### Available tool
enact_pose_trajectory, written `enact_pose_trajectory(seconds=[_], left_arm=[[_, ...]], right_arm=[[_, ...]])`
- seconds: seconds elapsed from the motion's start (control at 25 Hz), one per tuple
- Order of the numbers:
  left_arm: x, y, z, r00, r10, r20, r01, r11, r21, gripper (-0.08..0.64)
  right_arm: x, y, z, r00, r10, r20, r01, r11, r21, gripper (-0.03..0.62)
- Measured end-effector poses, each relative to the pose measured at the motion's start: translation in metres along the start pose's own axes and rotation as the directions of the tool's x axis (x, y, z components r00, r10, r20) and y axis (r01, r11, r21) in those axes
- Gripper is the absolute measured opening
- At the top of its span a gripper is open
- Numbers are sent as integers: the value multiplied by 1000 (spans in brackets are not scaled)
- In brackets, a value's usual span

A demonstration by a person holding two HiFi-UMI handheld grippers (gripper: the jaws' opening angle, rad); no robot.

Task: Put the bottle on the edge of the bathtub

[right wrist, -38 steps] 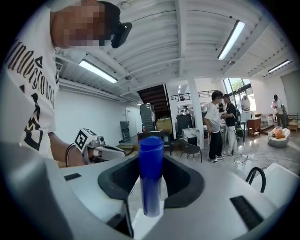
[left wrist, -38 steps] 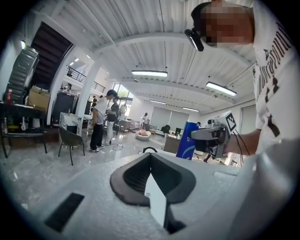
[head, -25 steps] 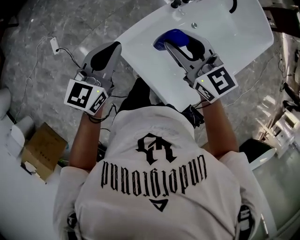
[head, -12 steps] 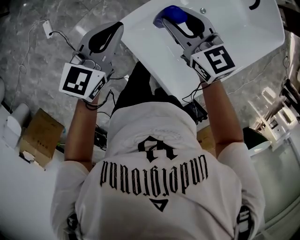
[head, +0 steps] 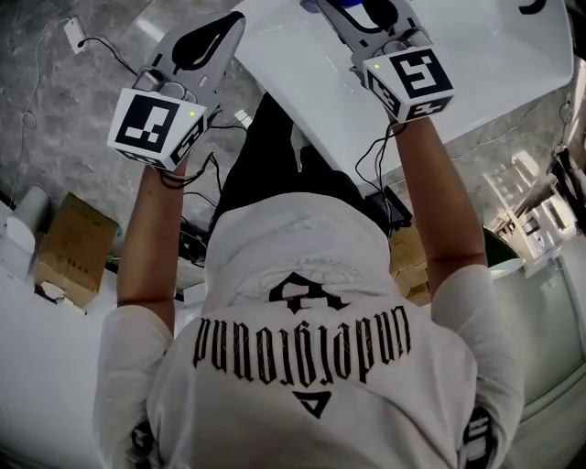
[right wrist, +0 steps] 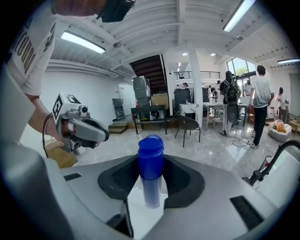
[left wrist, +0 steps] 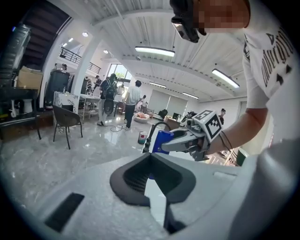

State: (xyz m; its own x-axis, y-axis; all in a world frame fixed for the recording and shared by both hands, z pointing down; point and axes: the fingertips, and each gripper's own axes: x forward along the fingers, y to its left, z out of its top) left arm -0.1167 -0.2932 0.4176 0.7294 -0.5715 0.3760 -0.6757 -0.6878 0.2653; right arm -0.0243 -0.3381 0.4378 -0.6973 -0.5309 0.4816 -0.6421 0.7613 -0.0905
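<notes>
A blue bottle [right wrist: 151, 161] with a rounded cap stands upright between the jaws of my right gripper [right wrist: 151, 174], which is shut on it. From the left gripper view the bottle [left wrist: 161, 141] shows in my right gripper [left wrist: 165, 143], out in front. In the head view only a sliver of the bottle [head: 343, 4] shows at the top edge, over the white bathtub [head: 485, 55]. My left gripper [head: 231, 22] is level with the tub's left corner. Its jaws are shut and hold nothing [left wrist: 150, 155].
A black faucet [right wrist: 274, 161] rises at the tub's far side. Cardboard boxes [head: 69, 247] and cables [head: 197, 243] lie on the marble floor below the person. A chair [left wrist: 65, 121] and several people [left wrist: 133, 101] are far off in the hall.
Both grippers have shifted toward the top of the head view, further along the tub. The bottle has gone with the right gripper and now sits at the frame's edge.
</notes>
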Motion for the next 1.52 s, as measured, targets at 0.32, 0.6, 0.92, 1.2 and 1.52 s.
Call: enact_pose_trajectory(seconds=[0.32,0.6,0.92,1.2,1.52], left_arm=[[31,12,-34,997,-66,-37,67,998,11,15],[42,23,-51,995,-66,-71,66,998,6,15],[43,25,-70,993,-74,-92,72,997,-22,15],[42,21,-83,990,-83,-115,81,997,-18,15],[42,20,-91,988,-81,-130,76,996,-44,15]], right_arm=[[43,-15,-52,995,14,-98,-18,999,-47,156],[64,-14,-75,987,20,-160,-33,997,-73,156],[80,-15,-97,978,12,-209,-32,995,-94,156],[91,-13,-106,973,7,-230,-32,994,-103,156],[101,-14,-112,968,3,-249,-33,993,-118,155]])
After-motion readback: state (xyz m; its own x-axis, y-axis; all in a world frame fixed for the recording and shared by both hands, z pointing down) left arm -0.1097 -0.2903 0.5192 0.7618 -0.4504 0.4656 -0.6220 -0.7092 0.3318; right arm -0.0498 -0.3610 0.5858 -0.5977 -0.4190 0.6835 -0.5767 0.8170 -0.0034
